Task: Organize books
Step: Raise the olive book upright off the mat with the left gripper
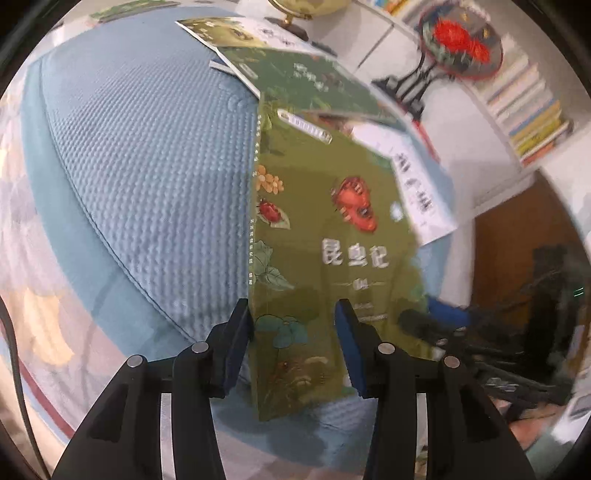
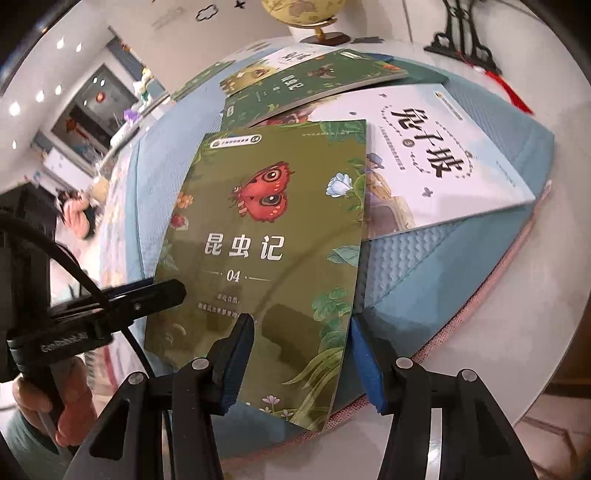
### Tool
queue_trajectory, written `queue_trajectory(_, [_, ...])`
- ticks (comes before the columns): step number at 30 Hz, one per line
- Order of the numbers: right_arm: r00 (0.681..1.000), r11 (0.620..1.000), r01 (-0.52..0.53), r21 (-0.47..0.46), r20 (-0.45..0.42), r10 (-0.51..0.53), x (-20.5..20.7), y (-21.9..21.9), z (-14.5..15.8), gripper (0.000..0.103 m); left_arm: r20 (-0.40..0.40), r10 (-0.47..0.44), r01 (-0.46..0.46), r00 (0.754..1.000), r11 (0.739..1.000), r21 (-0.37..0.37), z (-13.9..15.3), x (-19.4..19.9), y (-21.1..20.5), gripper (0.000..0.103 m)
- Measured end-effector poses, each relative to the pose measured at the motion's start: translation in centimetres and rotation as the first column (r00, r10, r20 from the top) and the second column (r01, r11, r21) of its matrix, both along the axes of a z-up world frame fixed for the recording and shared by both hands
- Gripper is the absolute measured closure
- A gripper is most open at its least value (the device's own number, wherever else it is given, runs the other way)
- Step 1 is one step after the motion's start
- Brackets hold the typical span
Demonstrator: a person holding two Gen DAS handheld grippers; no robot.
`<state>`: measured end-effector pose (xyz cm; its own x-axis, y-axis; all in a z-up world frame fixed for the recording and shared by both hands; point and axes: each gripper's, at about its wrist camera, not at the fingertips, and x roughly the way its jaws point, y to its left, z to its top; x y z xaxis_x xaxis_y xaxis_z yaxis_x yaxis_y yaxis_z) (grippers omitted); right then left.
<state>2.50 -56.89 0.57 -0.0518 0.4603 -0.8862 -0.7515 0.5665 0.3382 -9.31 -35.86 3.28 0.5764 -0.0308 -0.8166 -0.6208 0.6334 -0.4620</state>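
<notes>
the left gripper (image 1: 293, 328) was seen low in the frame of the left wrist view, its jaws clamped on the spine-side edge of the olive green book (image 1: 332, 229), one blue pad at the spine and the other on the cover. in the right wrist view the same gripper (image 2: 147, 295) was poking in from the left edge onto the book's left side, with a hand (image 2: 48, 402) wrapped round its handle at lower left.

the right gripper (image 2: 299, 354) was found at the bottom centre of its own view, closed across the lower right corner of that olive green book (image 2: 266, 251), the right pad tucked against its right edge. the book was held tilted above a blue quilted cushion (image 2: 424, 273), and a red moth was printed on its cover.

further up, a white book (image 2: 443, 155) was spread on the cushion at upper right, and a dark green book (image 2: 295, 88) was stacked over others near the top. a globe (image 2: 306, 14) was parked at the very top.
</notes>
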Motion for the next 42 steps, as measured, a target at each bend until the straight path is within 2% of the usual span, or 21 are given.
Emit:
queue_trajectory(2, [1.0,1.0,0.008,0.004,-0.002,-0.008,-0.1,-0.2,0.0,0.05,0.094,0.022,-0.015,0.995,0.998,-0.068,0.8,-0.8,0.4,0.061])
queue_trajectory(4, [1.0,1.0,0.014,0.012,-0.009,-0.014,-0.1,-0.3,0.0,0.049,0.234,0.08,-0.029,0.969,0.976,-0.217,0.9,-2.0,1.3,0.061])
queue_trajectory(5, [1.0,1.0,0.016,0.015,-0.013,-0.016,-0.1,-0.4,0.0,0.049,0.275,0.106,-0.029,0.956,0.962,-0.27,0.6,-2.3,1.6,0.061])
queue_trajectory(6, [1.0,1.0,0.017,0.017,-0.014,-0.017,-0.1,-0.4,0.1,0.048,0.283,0.119,-0.034,0.952,0.957,-0.288,0.3,-2.2,1.4,0.061])
queue_trajectory(8, [1.0,1.0,0.012,0.013,-0.007,-0.012,-0.3,-0.2,0.1,0.047,0.239,0.121,-0.05,0.963,0.958,-0.281,-0.8,-1.4,1.0,0.066])
queue_trajectory(10, [1.0,1.0,0.006,0.01,0.004,-0.006,-0.6,-0.2,0.1,0.046,0.193,0.097,-0.045,0.976,0.965,-0.258,-1.9,-0.2,0.3,0.083])
queue_trajectory(13, [1.0,1.0,0.007,0.01,0.01,-0.007,-0.6,-0.2,0.1,0.046,0.162,0.085,-0.042,0.983,0.966,-0.256,-3.0,1.1,-0.3,0.089])
queue_trajectory(16, [1.0,1.0,0.017,0.009,-0.023,-0.016,-0.1,-0.5,0.2,0.045,0.202,0.11,-0.041,0.973,0.947,-0.32,-3.0,1.4,-0.3,0.093])
queue_trajectory(18, [0.996,1.0,0.027,0.012,-0.089,-0.026,0.7,-0.8,0.1,0.045,0.26,0.145,-0.03,0.955,0.916,-0.399,-2.7,1.1,0.3,0.093])
queue_trajectory(20, [0.985,0.998,0.053,0.031,-0.169,-0.047,1.6,-1.6,0.0,0.041,0.287,0.151,-0.016,0.946,0.906,-0.424,-2.2,0.8,0.7,0.093])
queue_trajectory(23, [0.95,0.989,0.136,0.053,-0.289,-0.115,3.2,-3.3,-0.8,0.03,0.297,0.149,0.007,0.943,0.885,-0.465,-1.8,1.2,1.0,0.093])
queue_trajectory(26, [0.898,0.972,0.214,0.101,-0.411,-0.155,4.4,-5.0,-2.0,0.03,0.293,0.153,0.013,0.944,0.868,-0.496,-2.0,1.4,1.0,0.093])
queue_trajectory(29, [0.828,0.945,0.282,0.164,-0.539,-0.153,5.1,-6.0,-3.1,0.03,0.301,0.166,0.021,0.939,0.846,-0.533,-2.3,2.0,0.6,0.093])
queue_trajectory(31, [0.804,0.935,0.304,0.184,-0.575,-0.149,5.1,-6.2,-3.4,0.03,0.297,0.149,0.027,0.943,0.856,-0.516,-2.0,2.2,0.4,0.093])
queue_trajectory(32, [0.806,0.934,0.305,0.187,-0.573,-0.148,5.0,-6.3,-3.4,0.03,0.295,0.139,0.028,0.945,0.865,-0.5,-1.8,2.3,0.3,0.093])
queue_trajectory(33, [0.808,0.933,0.301,0.197,-0.572,-0.14,4.9,-6.3,-3.3,0.03,0.298,0.144,0.026,0.944,0.864,-0.503,-1.8,2.2,0.4,0.093])
queue_trajectory(36, [0.798,0.922,0.303,0.24,-0.593,-0.108,4.7,-6.5,-2.8,0.03,0.322,0.192,0.016,0.927,0.838,-0.545,-1.8,1.8,0.9,0.093])
queue_trajectory(38, [0.793,0.92,0.302,0.251,-0.602,-0.096,4.5,-6.4,-2.6,0.031,0.328,0.2,0.013,0.923,0.837,-0.547,-1.7,1.6,1.2,0.093])
queue_trajectory(40, [0.805,0.925,0.29,0.246,-0.586,-0.096,4.3,-6.1,-2.4,0.031,0.327,0.2,0.014,0.924,0.835,-0.55,-1.7,1.6,1.1,0.093])
queue_trajectory(42, [0.832,0.934,0.266,0.237,-0.547,-0.098,4.0,-5.9,-2.1,0.034,0.318,0.187,0.01,0.929,0.848,-0.53,-1.5,1.8,0.8,0.093])
